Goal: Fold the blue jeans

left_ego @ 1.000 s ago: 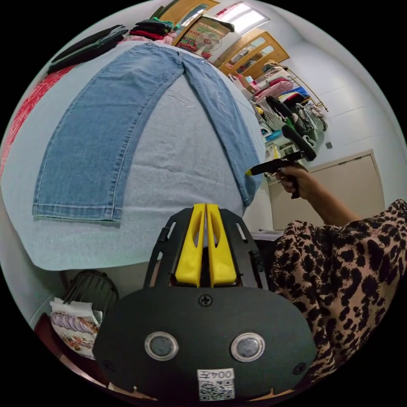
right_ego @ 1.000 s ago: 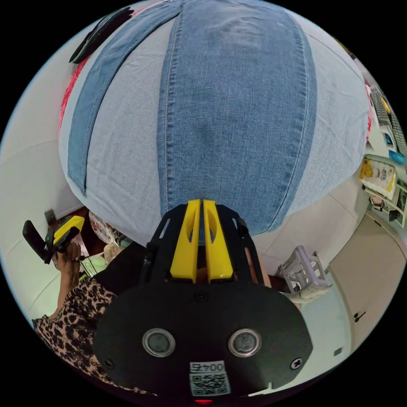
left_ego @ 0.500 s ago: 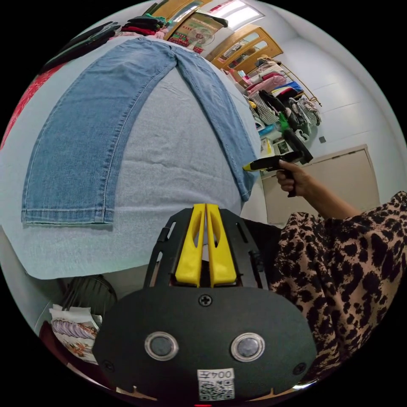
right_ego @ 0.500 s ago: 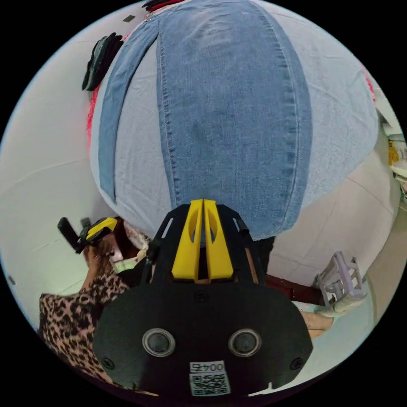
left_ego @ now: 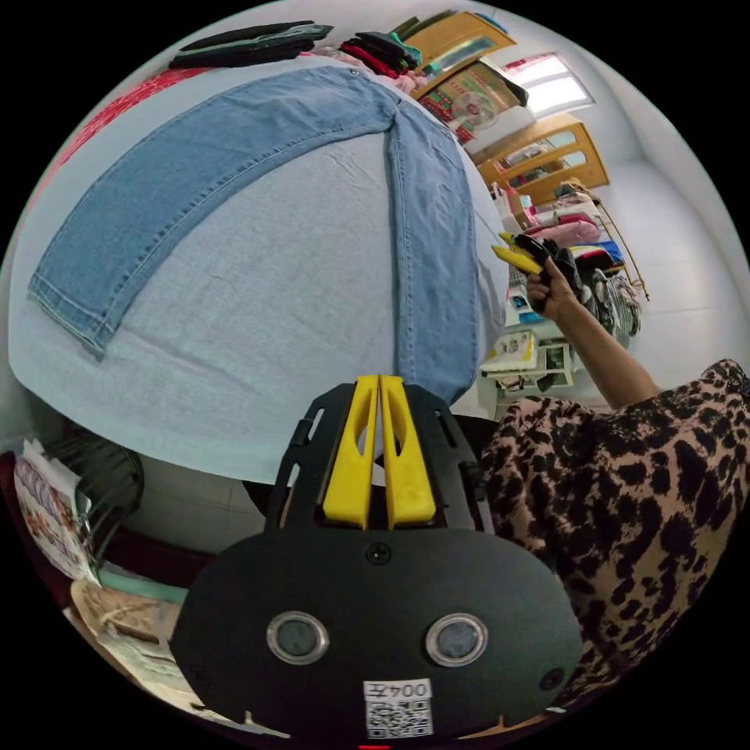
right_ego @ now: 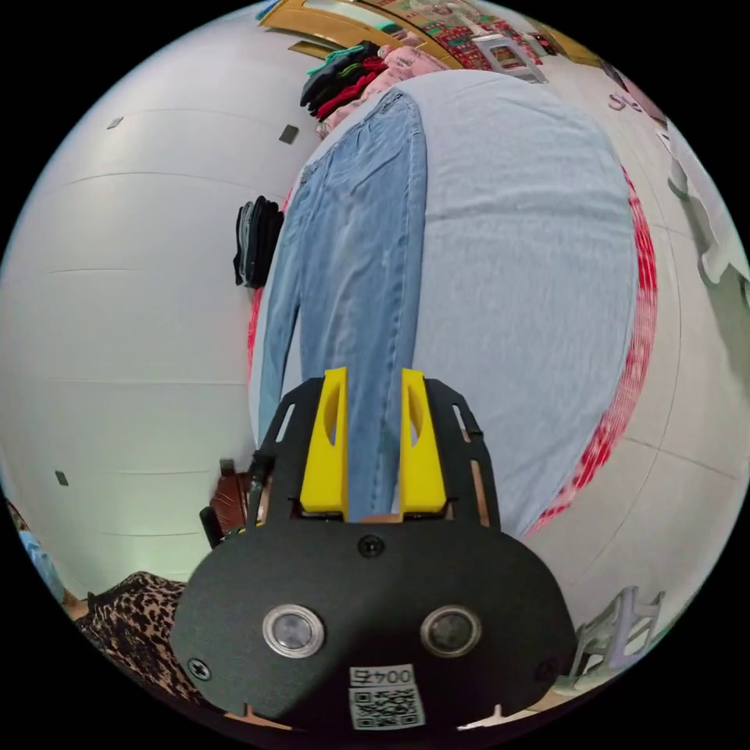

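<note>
On worktop: blue jeans [left_ego: 258, 148] lie flat, legs spread in a V, waist at 12 o'clock.
Left gripper [left_ego: 379, 445]: fingers closed, empty.
Right gripper [right_ego: 373, 445]: fingers open, empty.
Progress: no fold made; all folds remain.

The jeans [left_ego: 234, 164] lie flat on the cloth-covered bench [left_ego: 258, 328], legs spread apart, hems toward the near edge and waist at the far end. Beyond the waist sit stacks of folded clothes [left_ego: 383, 51]; another folded stack [right_ego: 256, 241] lies at the bench's side edge. The right gripper [left_ego: 516, 254] hovers off the bench's edge, beside one leg.
</note>
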The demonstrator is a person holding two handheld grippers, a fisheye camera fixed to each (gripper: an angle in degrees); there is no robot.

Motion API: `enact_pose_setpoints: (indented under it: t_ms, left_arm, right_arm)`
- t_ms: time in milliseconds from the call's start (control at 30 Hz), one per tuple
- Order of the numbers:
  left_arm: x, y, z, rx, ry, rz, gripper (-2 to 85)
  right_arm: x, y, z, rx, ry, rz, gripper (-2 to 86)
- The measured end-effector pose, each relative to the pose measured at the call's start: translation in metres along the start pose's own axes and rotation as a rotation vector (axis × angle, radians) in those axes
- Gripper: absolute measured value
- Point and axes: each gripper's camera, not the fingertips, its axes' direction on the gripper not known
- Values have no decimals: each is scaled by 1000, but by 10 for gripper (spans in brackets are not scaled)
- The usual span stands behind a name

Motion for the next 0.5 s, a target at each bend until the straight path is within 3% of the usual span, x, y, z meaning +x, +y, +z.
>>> enact_pose_setpoints:
  t_ms: [167,300,500]
  left_arm:
    - [41,12,21,52,-34,-99,2]
    - [54,16,35,40,-41,-137,2]
    - [66,12,47,57,-55,-132,1]
  right_arm:
    - [-10,-64,21,-125,80,-52,75]
    - [-32,-85,35,-184,278,-145,13]
    - [-41,-97,28,-218,333,-179,-5]
